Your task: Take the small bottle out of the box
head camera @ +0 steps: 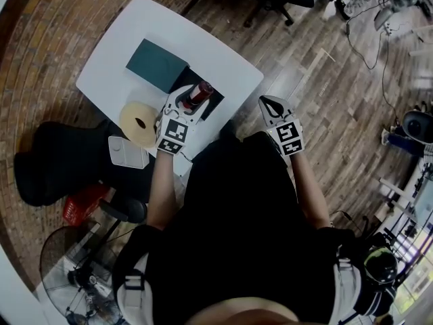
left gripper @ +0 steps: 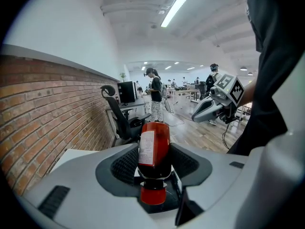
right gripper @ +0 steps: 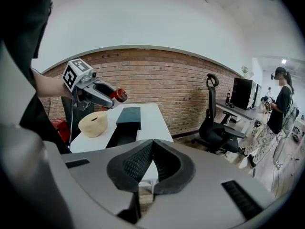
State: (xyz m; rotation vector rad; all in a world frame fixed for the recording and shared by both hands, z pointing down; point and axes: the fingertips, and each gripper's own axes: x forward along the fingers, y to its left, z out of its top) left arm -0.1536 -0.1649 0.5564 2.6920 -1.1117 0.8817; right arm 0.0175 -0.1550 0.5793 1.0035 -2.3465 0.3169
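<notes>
The small red bottle (head camera: 201,93) with a white label is held above the open black box (head camera: 216,105) on the white table (head camera: 122,46). My left gripper (head camera: 191,95) is shut on it. In the left gripper view the bottle (left gripper: 153,149) lies between the pads, its red cap (left gripper: 153,195) pointing at the camera. My right gripper (head camera: 268,102) hangs off the table's right edge over the floor, shut and holding nothing. From the right gripper view (right gripper: 153,149) the bottle (right gripper: 118,95) shows raised over the box (right gripper: 121,135).
A dark teal box lid (head camera: 157,65) lies behind the box. A beige tape-like roll (head camera: 139,122) sits at the table's near left. A white tray (head camera: 127,152) and a red item (head camera: 84,203) are below the table. An office chair (right gripper: 217,123) stands to the right.
</notes>
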